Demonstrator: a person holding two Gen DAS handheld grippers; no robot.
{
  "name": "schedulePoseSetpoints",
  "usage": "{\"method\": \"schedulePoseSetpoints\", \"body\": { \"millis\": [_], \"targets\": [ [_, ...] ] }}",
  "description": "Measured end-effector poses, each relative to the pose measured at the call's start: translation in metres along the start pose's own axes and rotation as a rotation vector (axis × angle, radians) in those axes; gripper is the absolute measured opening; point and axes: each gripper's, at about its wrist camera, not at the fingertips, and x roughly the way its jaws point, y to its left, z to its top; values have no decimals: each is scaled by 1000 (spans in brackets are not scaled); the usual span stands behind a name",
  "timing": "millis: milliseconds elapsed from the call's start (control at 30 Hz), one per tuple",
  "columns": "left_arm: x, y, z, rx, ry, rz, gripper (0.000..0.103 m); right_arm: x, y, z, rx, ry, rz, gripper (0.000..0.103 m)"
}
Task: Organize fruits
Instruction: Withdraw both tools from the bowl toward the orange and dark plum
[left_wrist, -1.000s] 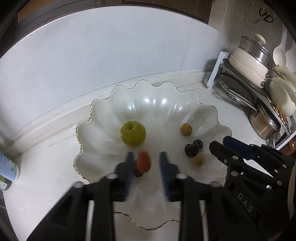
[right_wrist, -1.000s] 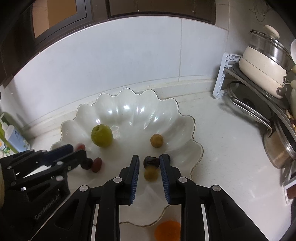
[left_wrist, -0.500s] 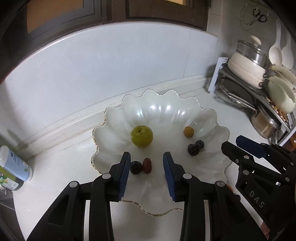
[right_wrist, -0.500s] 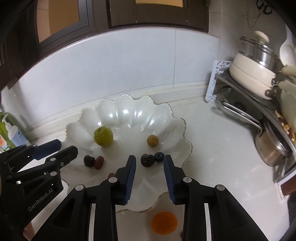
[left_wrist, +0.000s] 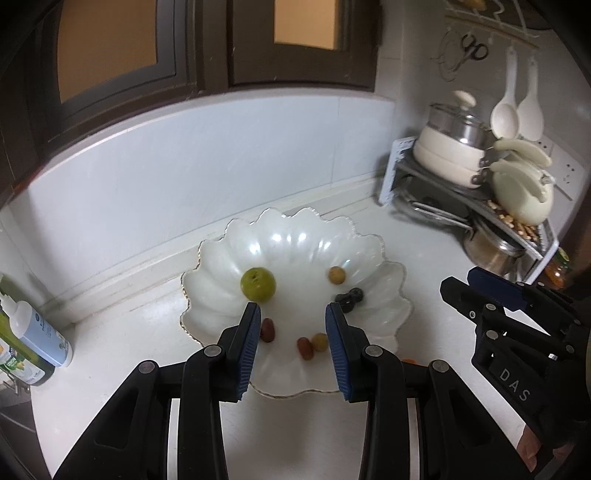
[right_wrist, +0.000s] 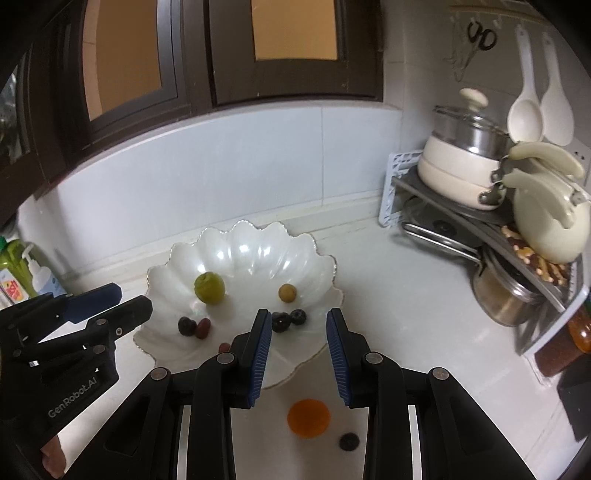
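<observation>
A white scalloped bowl (left_wrist: 295, 240) (right_wrist: 251, 243) sits on the counter against the wall. In it lie a green fruit (left_wrist: 258, 284) (right_wrist: 209, 287), a small tan fruit (left_wrist: 337, 275) (right_wrist: 287, 293), a dark plum (right_wrist: 280, 322) beside a blueberry (right_wrist: 297, 316), red dates (left_wrist: 306, 348) (right_wrist: 202, 328) and a pale grape (left_wrist: 320, 341). My left gripper (left_wrist: 293, 325) (right_wrist: 125, 302) hangs open above the bowl's near side, holding nothing. Over the near right rim, my right gripper (right_wrist: 299, 332) (left_wrist: 465, 291) is also open and holds nothing. An orange (right_wrist: 308, 418) and a dark berry (right_wrist: 349, 441) lie on the counter below it.
A rack of pots and lids (right_wrist: 480, 206) fills the right corner, with ladles and scissors hanging on the wall above. Bottles (left_wrist: 33, 343) (right_wrist: 22, 273) stand at the left edge. The tiled wall and dark window frames are behind the bowl.
Both grippers have drawn back and up from the bowl. The red fruit seen between the left fingers and the yellowish one between the right fingers now lie in the bowl.
</observation>
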Motion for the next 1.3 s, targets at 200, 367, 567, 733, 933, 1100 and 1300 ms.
{"method": "schedulePoseSetpoints", "body": {
  "millis": [200,367,567,733,933,1100,1300],
  "targets": [
    [-21,-13,-2,30,-36,-25,36,-26,-10,-9,31,-39,-13,32],
    [-34,-25,-8,61,-55,-45,36,-41,-16,-19,48,-51,-27,32],
    [-44,-36,-16,91,-68,-66,36,-54,-20,-31,68,-55,-44,32],
    [-48,-44,-23,112,-66,-92,36,-64,-25,-41,82,-63,-58,32],
    [-49,-54,-31,146,-58,-125,36,-73,-31,-52,114,-63,-68,32],
    [-46,-61,-39,168,-48,-159,36,-75,-34,-60,120,-59,-79,32],
    [-42,-67,-48,184,-35,-189,36,-75,-38,-70,129,-47,-83,32]
  ]
}}
